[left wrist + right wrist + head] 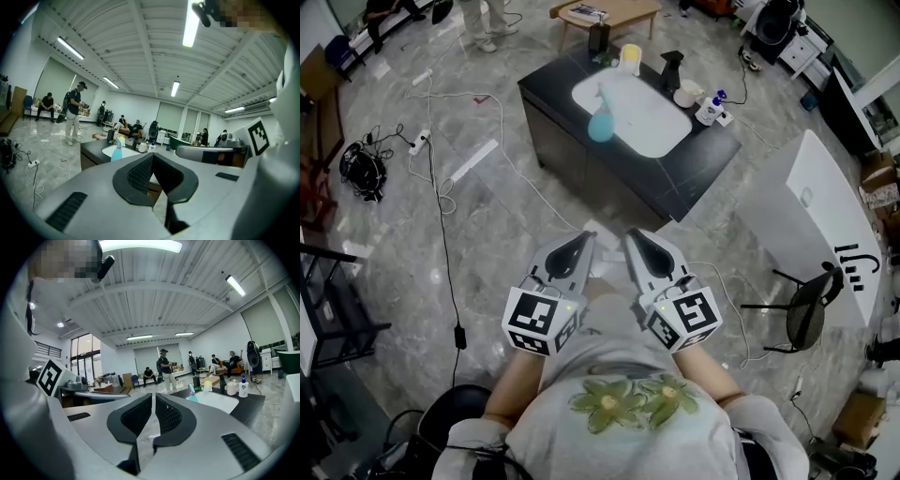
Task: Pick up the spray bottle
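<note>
The spray bottle is light blue with a pale trigger head. It stands upright at the near-left edge of a white basin set in a black counter, far ahead of me. It also shows small in the left gripper view as the bottle and in the right gripper view as the bottle. My left gripper and right gripper are held side by side close to my body, well short of the counter. Both point towards it. The left gripper and right gripper are shut with nothing between the pads.
On the counter's far side stand a yellow cup, a black dispenser, a white cup and a pump bottle. Cables trail over the marble floor at left. A white table and black chair are at right. People stand beyond.
</note>
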`<action>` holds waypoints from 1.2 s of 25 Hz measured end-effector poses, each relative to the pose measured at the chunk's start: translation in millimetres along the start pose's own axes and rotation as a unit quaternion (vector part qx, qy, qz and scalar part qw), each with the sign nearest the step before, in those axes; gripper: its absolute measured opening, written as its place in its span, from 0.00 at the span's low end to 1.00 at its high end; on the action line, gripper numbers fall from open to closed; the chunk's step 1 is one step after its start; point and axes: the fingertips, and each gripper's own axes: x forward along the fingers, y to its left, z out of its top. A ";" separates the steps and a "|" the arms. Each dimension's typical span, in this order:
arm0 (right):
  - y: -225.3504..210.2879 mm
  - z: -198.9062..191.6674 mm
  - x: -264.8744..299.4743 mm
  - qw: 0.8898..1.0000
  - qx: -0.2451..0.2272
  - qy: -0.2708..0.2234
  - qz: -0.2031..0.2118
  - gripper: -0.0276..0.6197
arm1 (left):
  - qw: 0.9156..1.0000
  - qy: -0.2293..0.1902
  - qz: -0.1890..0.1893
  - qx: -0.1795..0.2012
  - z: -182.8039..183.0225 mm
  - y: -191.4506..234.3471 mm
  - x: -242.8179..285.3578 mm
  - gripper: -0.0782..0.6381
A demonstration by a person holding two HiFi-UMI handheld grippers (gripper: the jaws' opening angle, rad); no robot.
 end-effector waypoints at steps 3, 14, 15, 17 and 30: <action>-6.8 -0.4 14.8 1.000 0.002 0.000 0.003 0.09 | 1.000 0.002 0.006 -0.002 0.3 14.7 7.6 0.12; -32.4 18.3 102.0 1.000 -0.007 -0.009 0.012 0.09 | 1.000 0.003 0.001 0.009 34.8 75.9 51.5 0.12; -36.4 18.7 111.0 1.000 -0.006 -0.006 0.011 0.09 | 1.000 0.004 -0.001 0.010 38.4 81.4 57.4 0.12; -45.3 21.3 129.4 1.000 -0.005 -0.001 0.009 0.09 | 1.000 0.010 -0.009 0.013 45.0 90.7 69.3 0.12; -91.9 42.7 223.4 1.000 -0.010 -0.005 0.000 0.09 | 0.998 0.038 -0.030 0.045 78.3 145.5 131.8 0.12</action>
